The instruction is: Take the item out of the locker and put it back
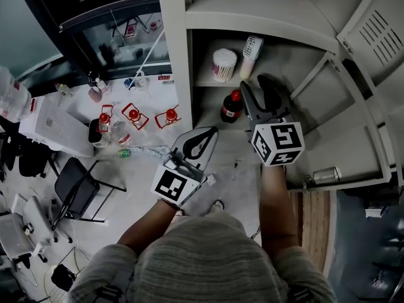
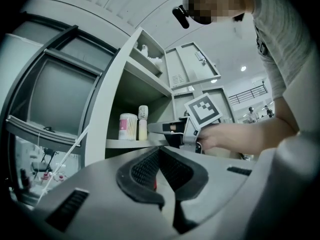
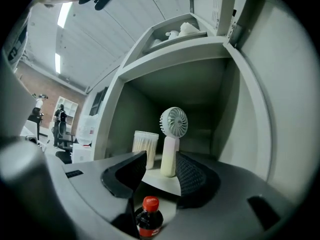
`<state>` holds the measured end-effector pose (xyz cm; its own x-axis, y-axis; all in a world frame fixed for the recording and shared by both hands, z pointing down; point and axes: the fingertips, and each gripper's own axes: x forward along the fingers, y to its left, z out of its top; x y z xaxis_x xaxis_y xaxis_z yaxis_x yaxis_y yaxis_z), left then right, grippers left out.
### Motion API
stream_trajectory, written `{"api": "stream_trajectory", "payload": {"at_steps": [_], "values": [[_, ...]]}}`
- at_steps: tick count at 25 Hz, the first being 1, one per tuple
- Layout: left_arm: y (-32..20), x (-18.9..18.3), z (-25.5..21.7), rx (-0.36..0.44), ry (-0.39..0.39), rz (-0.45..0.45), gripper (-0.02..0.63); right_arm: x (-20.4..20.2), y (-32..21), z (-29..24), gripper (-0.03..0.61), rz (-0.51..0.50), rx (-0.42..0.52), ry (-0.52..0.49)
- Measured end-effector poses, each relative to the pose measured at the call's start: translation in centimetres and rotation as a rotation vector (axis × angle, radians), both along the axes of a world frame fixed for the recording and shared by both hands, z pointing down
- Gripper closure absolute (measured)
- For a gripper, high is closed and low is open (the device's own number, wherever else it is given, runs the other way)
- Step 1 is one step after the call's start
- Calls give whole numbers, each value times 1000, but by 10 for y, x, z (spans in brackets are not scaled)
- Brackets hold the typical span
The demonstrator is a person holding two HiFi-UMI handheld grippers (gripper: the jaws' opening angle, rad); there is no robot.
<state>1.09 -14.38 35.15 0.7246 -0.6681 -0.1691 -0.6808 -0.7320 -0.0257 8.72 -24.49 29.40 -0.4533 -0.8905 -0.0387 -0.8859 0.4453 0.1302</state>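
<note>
Standing upright on a middle shelf of the open locker (image 1: pixel 179 55), the small white hand-held fan (image 3: pixel 172 133) is at 12 o'clock from the right gripper (image 3: pixel 161 161), framed in the gap between its two jaws but beyond their tips. The jaws are spread apart and nothing is pinched between the pads. Whether a pad brushes the fan's handle cannot be told, though in the head view the fan (image 1: pixel 251 50) seems to stand clear of the right gripper (image 1: pixel 259 87). Just beside the fan, at its 9 o'clock, is a round tub of cotton swabs (image 3: pixel 144 147), also upright on the same shelf.

A dark cola bottle with a red cap (image 3: pixel 148 219) shows at 6 o'clock in the right gripper view, below the jaws and lower than the fan's shelf. From the head view it sits at 9 o'clock of that gripper, close by its left jaw – no contact is visible.

The left gripper (image 1: pixel 205 137) hangs outside the locker, at about 8 o'clock from the right one, near the locker's side wall. Its jaws (image 2: pixel 160 154) are pressed together with nothing between them. In its own view the right gripper reaches in level toward the shelf at 12 o'clock. The locker door (image 1: pixel 372 27) stands swung wide at 2 o'clock in the head view.
</note>
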Motion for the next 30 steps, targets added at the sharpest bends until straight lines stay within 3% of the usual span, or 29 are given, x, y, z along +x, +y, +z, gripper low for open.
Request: {"api": "stream_trajectory", "payload": {"at_steps": [25, 30], "values": [[0, 12, -1, 16, -11, 18, 606, 0, -53, 1, 388, 66, -106, 1], [-1, 11, 0, 19, -11, 13, 606, -2, -54, 0, 431, 71, -101, 23]]}}
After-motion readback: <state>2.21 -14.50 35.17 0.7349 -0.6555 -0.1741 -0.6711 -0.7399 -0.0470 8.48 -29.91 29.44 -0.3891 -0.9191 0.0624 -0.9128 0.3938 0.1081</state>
